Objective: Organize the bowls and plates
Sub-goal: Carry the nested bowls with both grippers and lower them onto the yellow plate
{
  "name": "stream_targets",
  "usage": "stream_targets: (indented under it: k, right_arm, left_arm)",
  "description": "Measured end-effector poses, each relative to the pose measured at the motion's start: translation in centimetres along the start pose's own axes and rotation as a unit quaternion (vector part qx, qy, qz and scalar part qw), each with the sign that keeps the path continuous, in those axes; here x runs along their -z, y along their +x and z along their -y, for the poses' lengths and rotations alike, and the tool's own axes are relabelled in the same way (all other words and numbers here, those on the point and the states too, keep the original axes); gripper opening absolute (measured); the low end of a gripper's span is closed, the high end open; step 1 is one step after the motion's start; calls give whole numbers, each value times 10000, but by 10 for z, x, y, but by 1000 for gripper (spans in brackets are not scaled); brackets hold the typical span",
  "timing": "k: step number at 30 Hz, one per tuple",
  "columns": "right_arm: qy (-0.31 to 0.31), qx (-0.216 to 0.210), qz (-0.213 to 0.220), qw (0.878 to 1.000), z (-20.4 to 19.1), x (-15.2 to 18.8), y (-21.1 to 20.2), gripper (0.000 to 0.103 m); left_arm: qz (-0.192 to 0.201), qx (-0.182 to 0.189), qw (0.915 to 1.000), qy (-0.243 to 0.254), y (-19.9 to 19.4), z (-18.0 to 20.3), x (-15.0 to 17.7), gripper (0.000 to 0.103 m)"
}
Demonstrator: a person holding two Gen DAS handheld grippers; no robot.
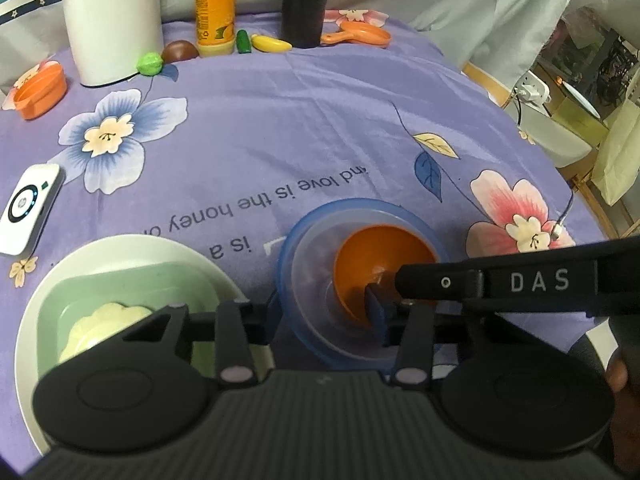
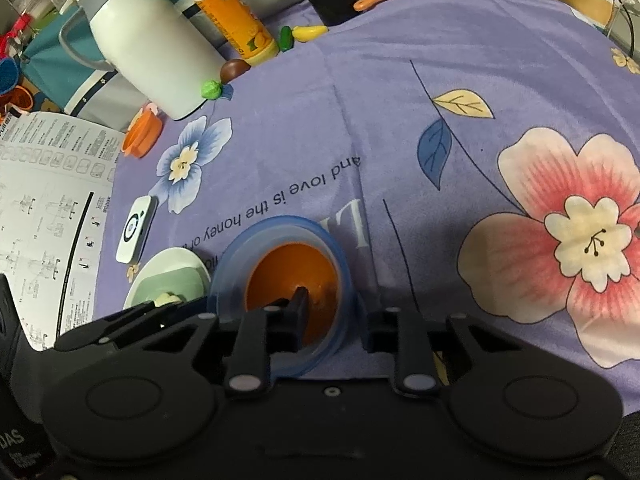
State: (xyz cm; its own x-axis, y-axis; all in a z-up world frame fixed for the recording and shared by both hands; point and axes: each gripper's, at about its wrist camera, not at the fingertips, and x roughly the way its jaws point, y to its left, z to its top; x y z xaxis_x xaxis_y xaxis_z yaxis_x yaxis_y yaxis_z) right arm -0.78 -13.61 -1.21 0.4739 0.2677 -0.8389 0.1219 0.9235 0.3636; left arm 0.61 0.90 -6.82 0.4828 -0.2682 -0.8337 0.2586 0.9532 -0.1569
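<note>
The right gripper point(image 2: 320, 304), jaws spread wide, is straddling the orange bowl point(image 2: 292, 276) nested inside the blue bowl point(image 2: 228, 264), apparently stacking them, while the left gripper point(image 1: 320, 312) is hovering with jaws released.

Small bowl point(image 1: 380, 256) nested in larger bowl point(image 1: 304, 240), right of plate point(image 1: 36, 312)

A white jug point(image 2: 148, 52), orange bottle point(image 2: 230, 12) and toy fruits point(image 2: 308, 32) are seen at twelve o'clock on the purple floral cloth point(image 2: 400, 120).
</note>
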Motion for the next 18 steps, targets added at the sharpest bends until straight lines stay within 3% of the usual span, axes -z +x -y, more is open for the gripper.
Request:
stream_targets:
  k: [18]
  right_arm:
    - [64, 21, 81, 9999, -18, -5, -29, 25]
  left_arm:
    - [268, -66, 9996, -53, -41, 0, -9, 40]
